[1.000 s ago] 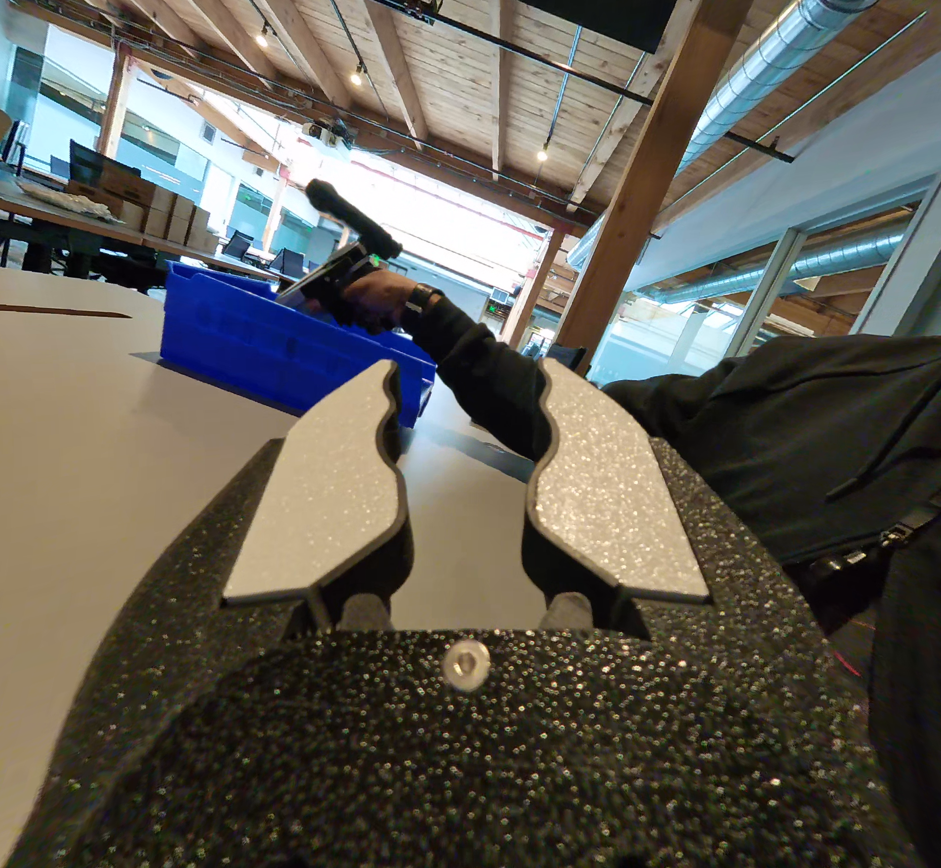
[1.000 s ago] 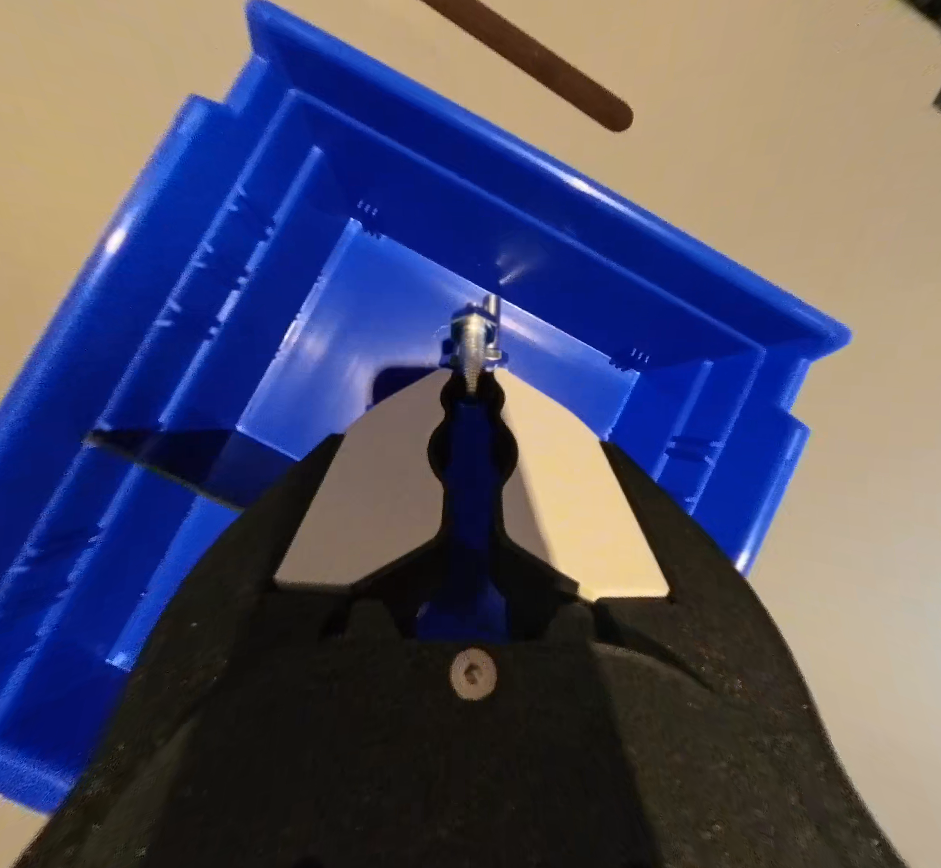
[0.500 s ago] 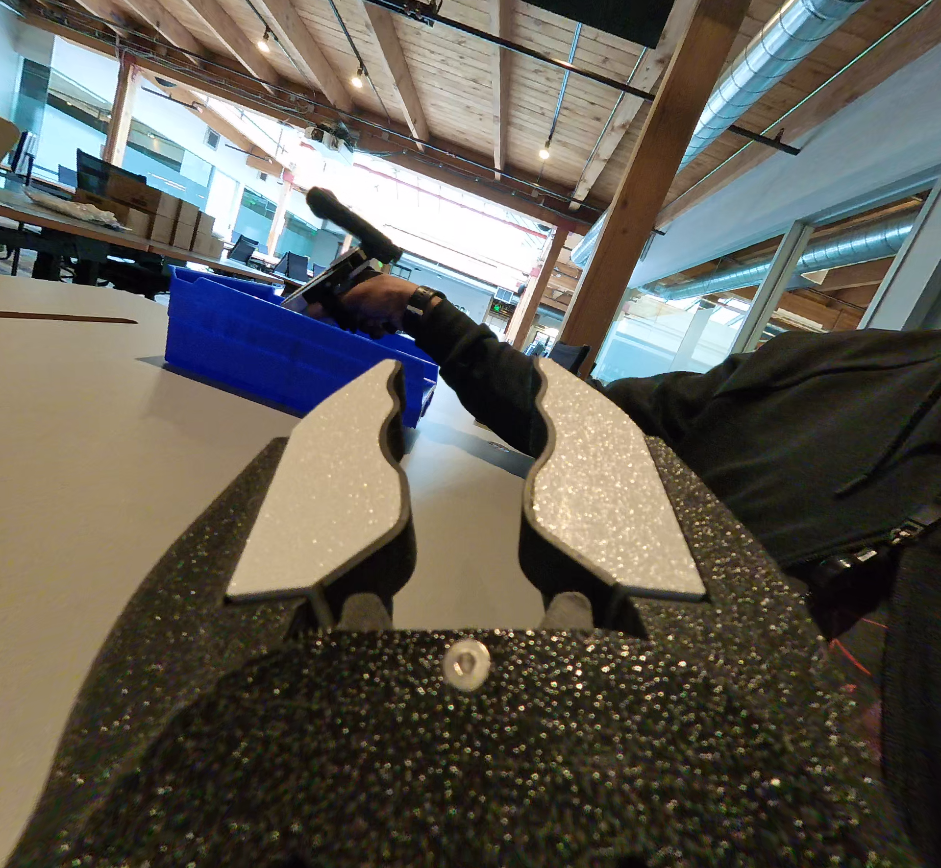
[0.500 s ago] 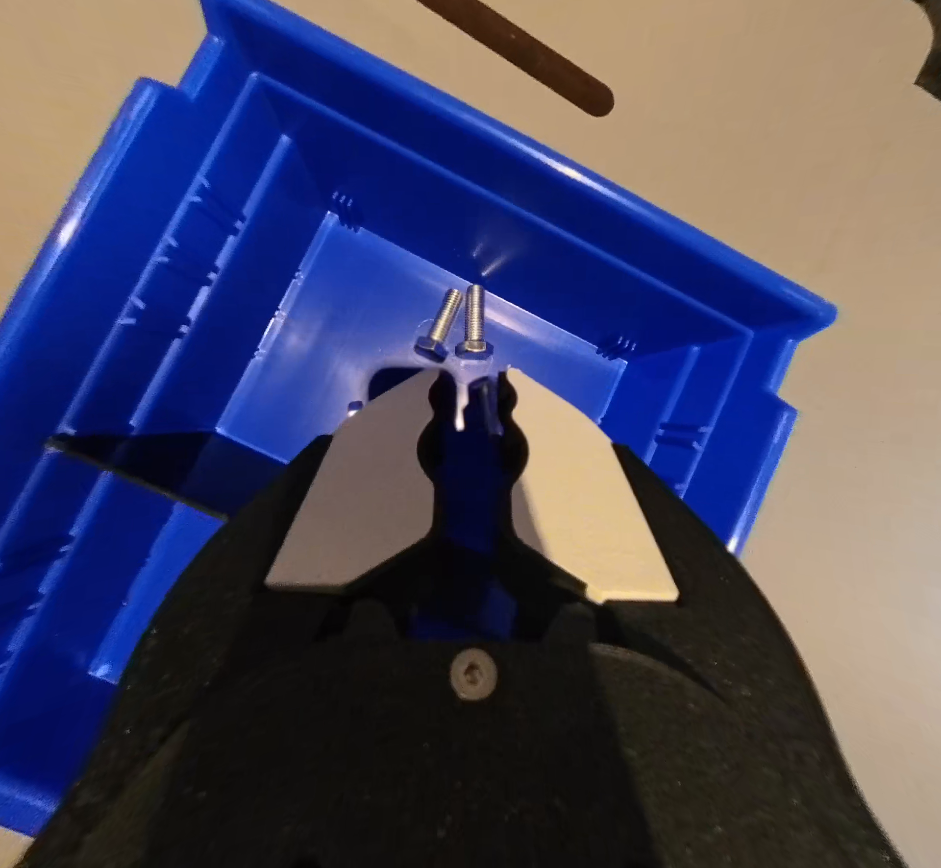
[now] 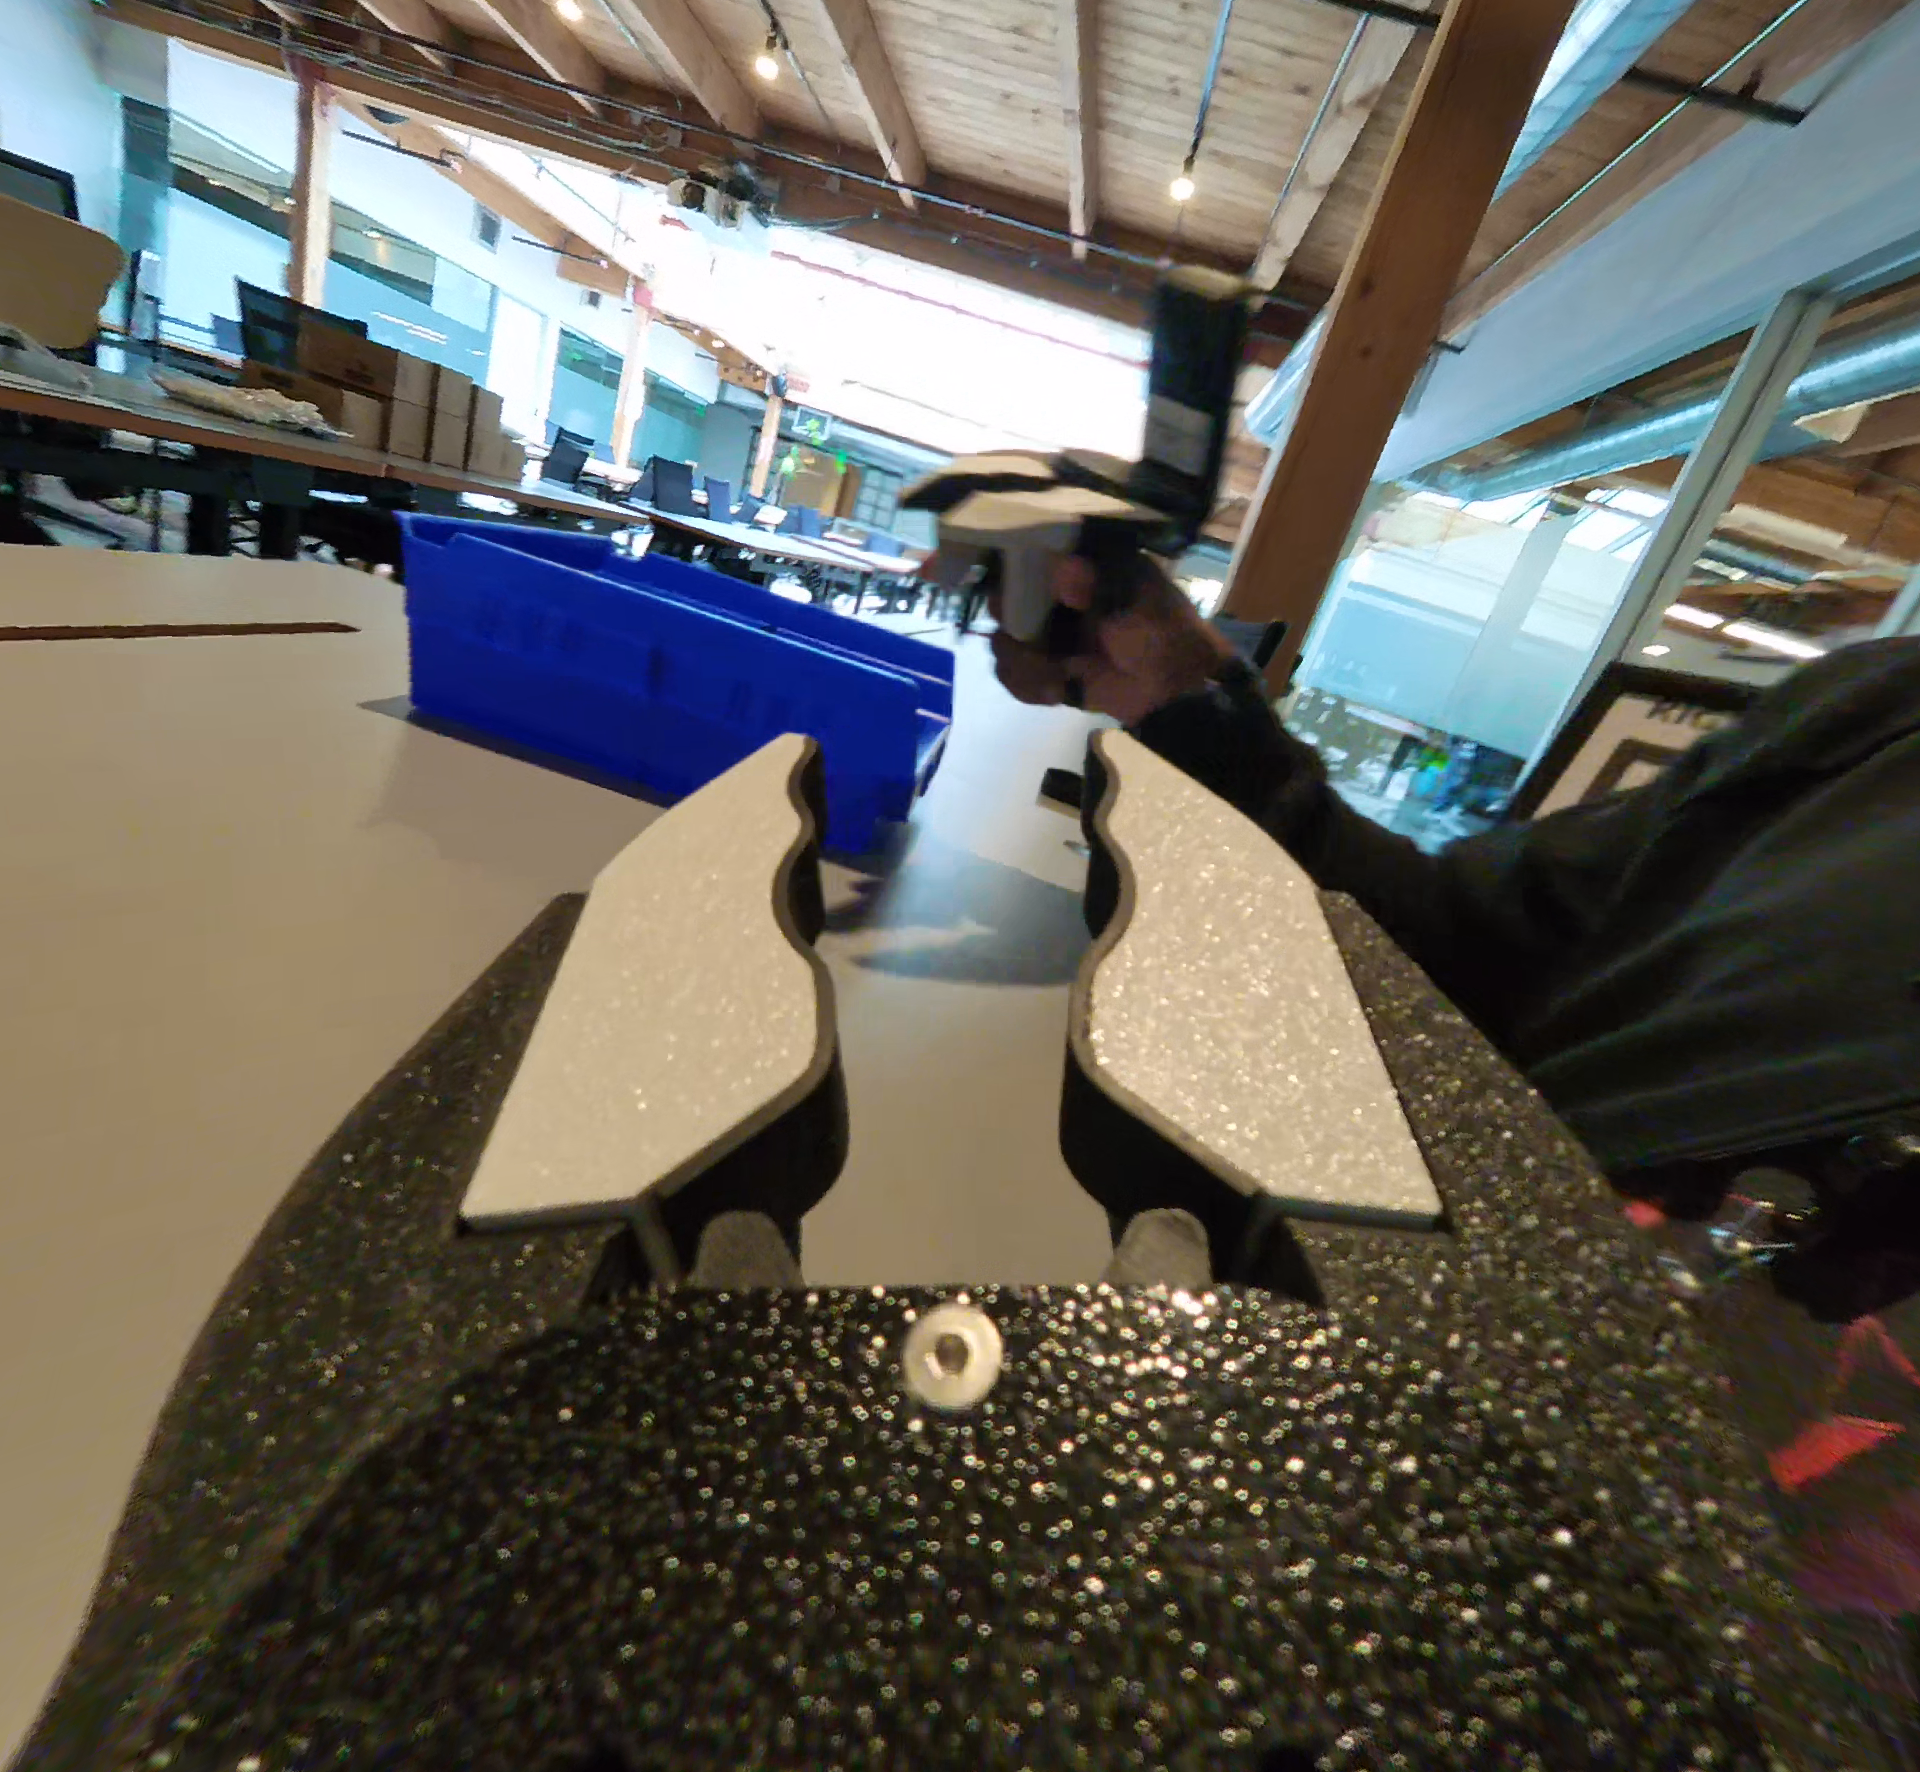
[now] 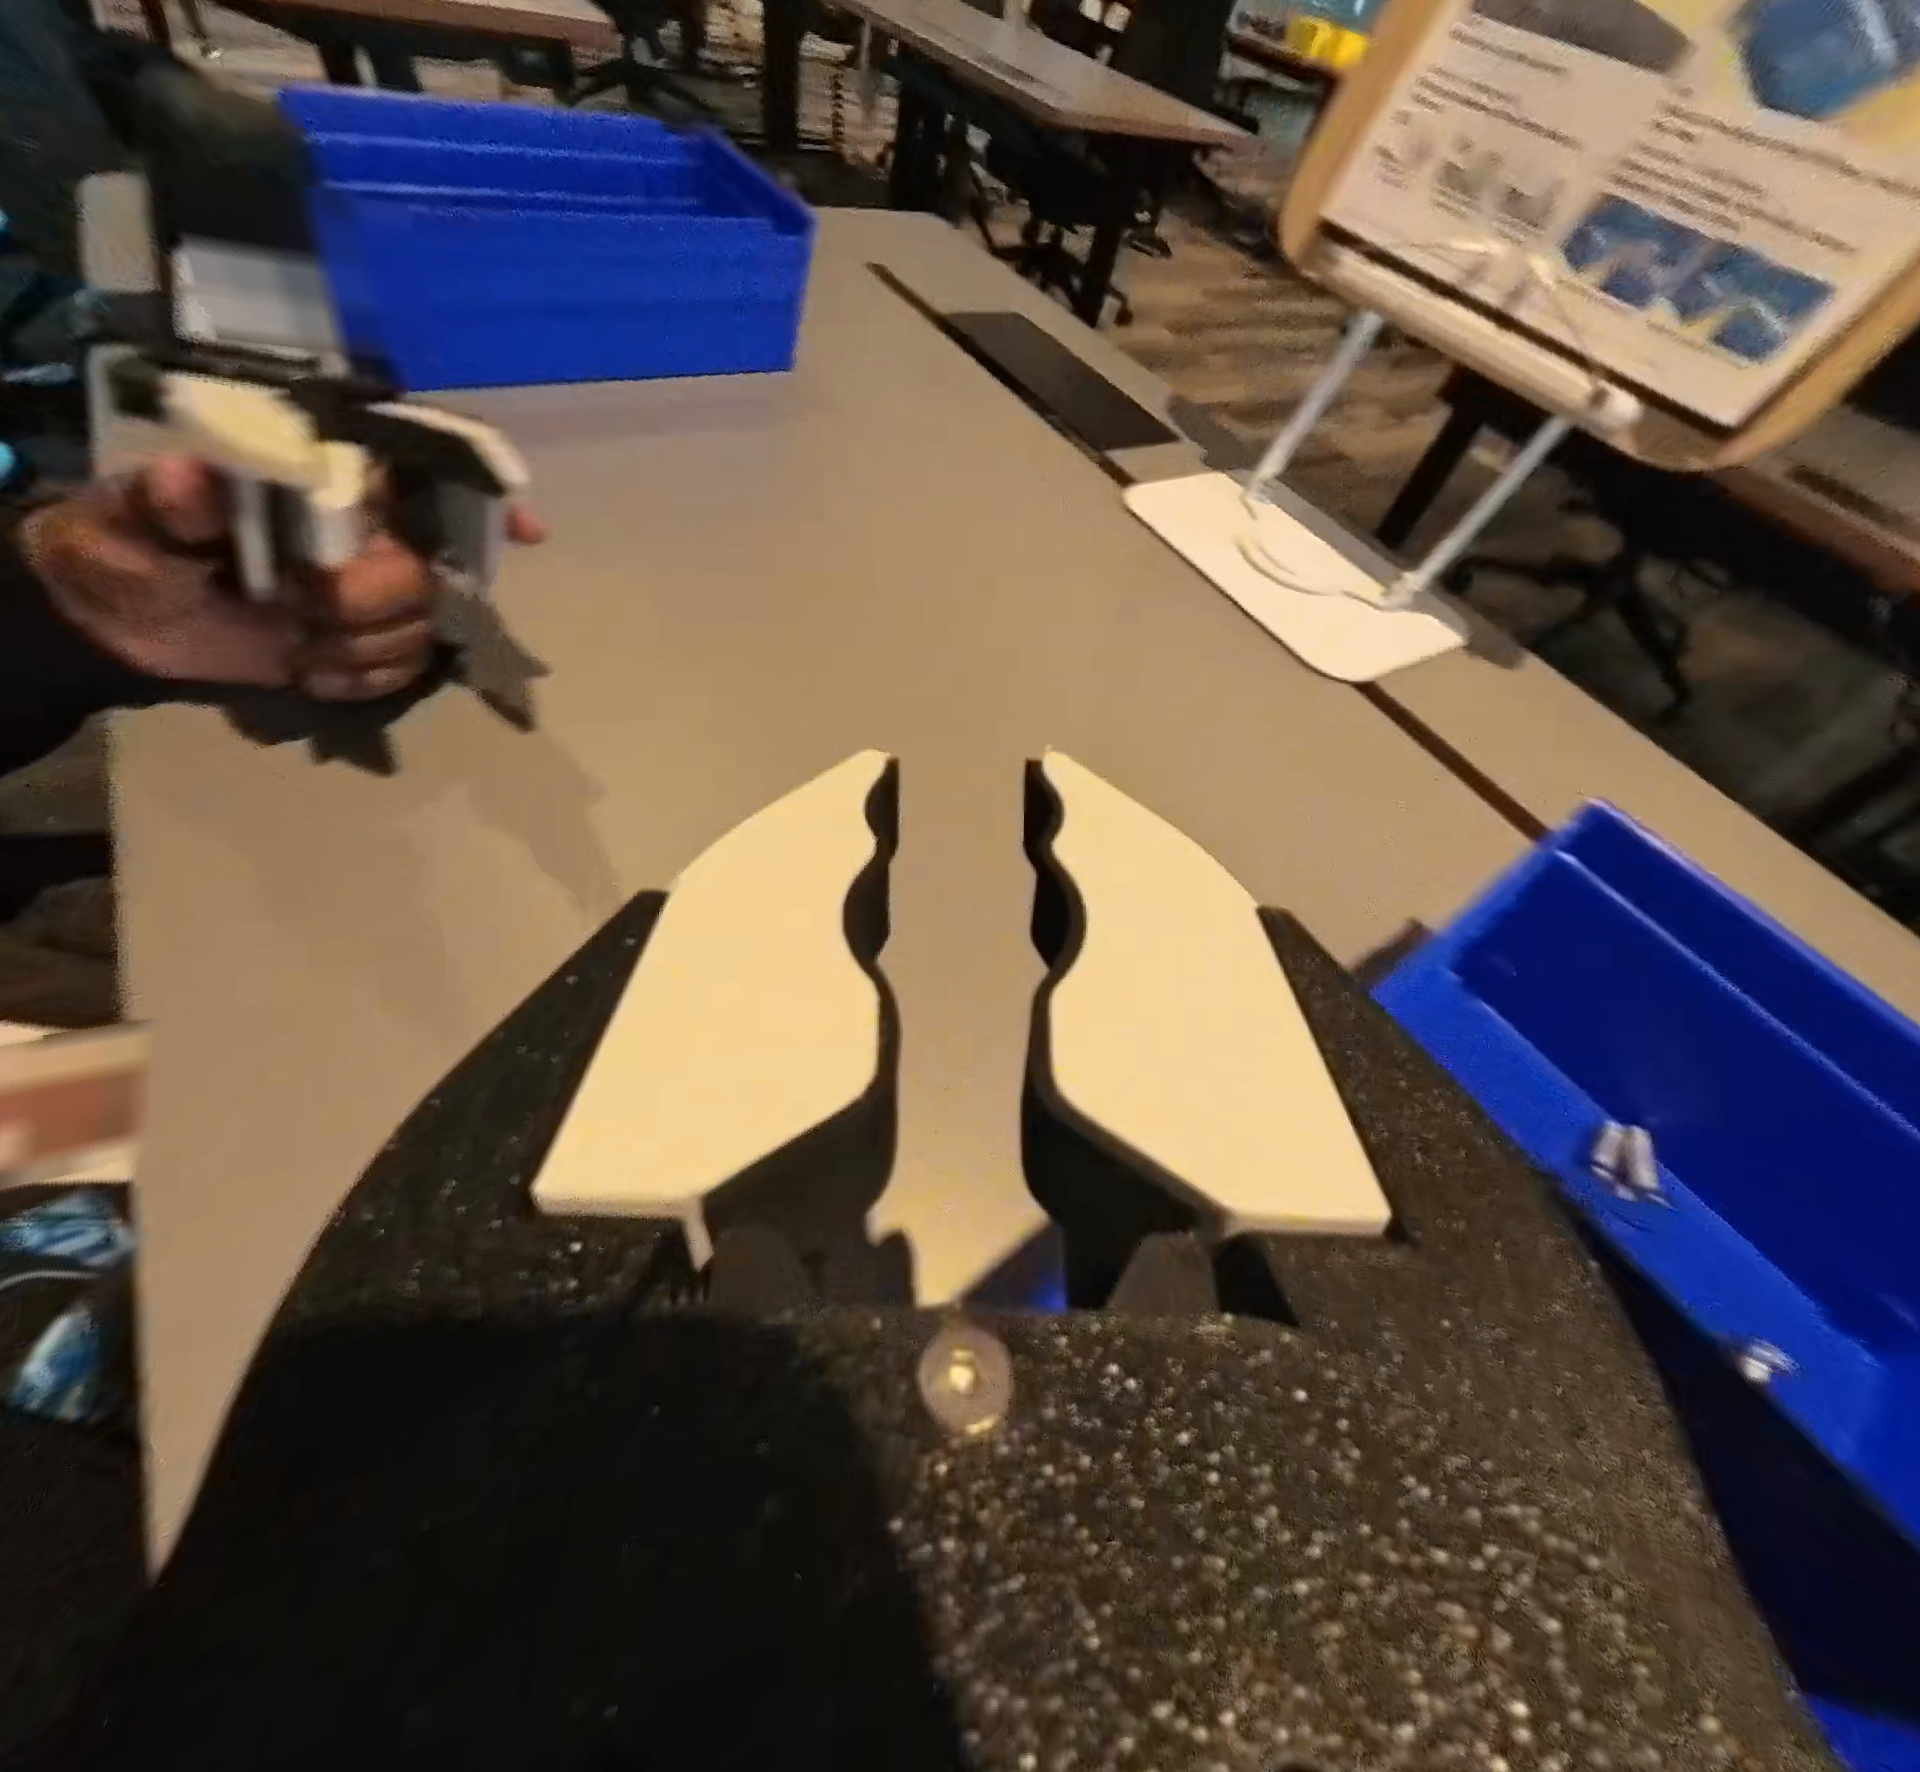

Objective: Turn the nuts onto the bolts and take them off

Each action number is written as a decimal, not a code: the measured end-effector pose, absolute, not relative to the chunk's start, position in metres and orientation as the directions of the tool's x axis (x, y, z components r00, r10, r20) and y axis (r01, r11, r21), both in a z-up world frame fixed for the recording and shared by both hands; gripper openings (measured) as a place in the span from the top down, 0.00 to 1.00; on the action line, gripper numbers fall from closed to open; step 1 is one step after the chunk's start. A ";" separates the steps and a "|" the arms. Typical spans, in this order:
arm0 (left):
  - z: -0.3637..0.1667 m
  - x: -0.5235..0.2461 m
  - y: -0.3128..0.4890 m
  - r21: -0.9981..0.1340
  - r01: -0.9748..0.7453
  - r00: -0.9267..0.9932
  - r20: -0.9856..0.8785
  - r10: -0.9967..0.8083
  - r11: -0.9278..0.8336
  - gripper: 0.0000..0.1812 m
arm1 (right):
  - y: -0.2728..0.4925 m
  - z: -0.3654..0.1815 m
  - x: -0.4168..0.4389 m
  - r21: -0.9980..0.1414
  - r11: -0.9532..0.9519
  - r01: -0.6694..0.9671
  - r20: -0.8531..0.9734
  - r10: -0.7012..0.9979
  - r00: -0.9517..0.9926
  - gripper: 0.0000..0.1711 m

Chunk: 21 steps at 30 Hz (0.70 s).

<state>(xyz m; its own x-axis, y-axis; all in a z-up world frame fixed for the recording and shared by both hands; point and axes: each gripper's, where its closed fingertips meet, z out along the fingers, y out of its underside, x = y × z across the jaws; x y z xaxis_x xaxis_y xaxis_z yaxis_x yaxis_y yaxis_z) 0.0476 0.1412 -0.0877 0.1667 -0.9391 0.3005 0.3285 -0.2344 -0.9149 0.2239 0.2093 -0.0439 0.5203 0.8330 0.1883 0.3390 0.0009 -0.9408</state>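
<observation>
Bolts [image 6: 1623, 1174] sit in the blue bin [image 6: 1704, 1088] at lower right of the right wrist view, blurred; can't tell their axis or pick out any nuts. Your right gripper [image 6: 961, 766] hangs over the grey table [image 6: 831, 600], jaws slightly apart, holding nothing. Your left gripper [image 5: 948, 761] is wider apart, also empty. A second blue bin [image 6: 561, 257] sits upper left, partly hidden behind your left hand [image 6: 223, 584].

Left wrist view: bright daylight, far windows [image 5: 935, 351] blown out, ceiling spotlights [image 5: 767, 65] glaring. Speckle glints on left gripper [image 5: 951, 792] body. Right gripper [image 5: 1023, 517] motion-blurred, soft shadow under it on table [image 5: 239, 849]. Right wrist view: dimmer, warm cast, overall smear, poster board [image 6: 1621, 112] unreadable. Fisheye bending at edges.
</observation>
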 end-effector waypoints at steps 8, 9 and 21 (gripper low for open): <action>-0.096 -0.046 0.184 -0.994 -0.032 0.751 0.042 -0.659 -0.100 0.70 | 0.137 -0.123 0.165 -0.946 0.055 0.321 0.237 0.791 0.564 0.89; -0.086 -0.072 0.188 -0.993 -0.097 0.817 -0.042 -0.575 -0.067 0.70 | 0.136 -0.129 0.164 -0.944 0.045 0.326 0.236 0.783 0.576 0.89; -0.127 -0.284 0.204 -0.784 -0.225 0.973 -0.209 -0.096 -0.579 0.66 | 0.141 -0.156 0.172 -0.918 -0.057 0.393 0.229 0.732 0.641 0.89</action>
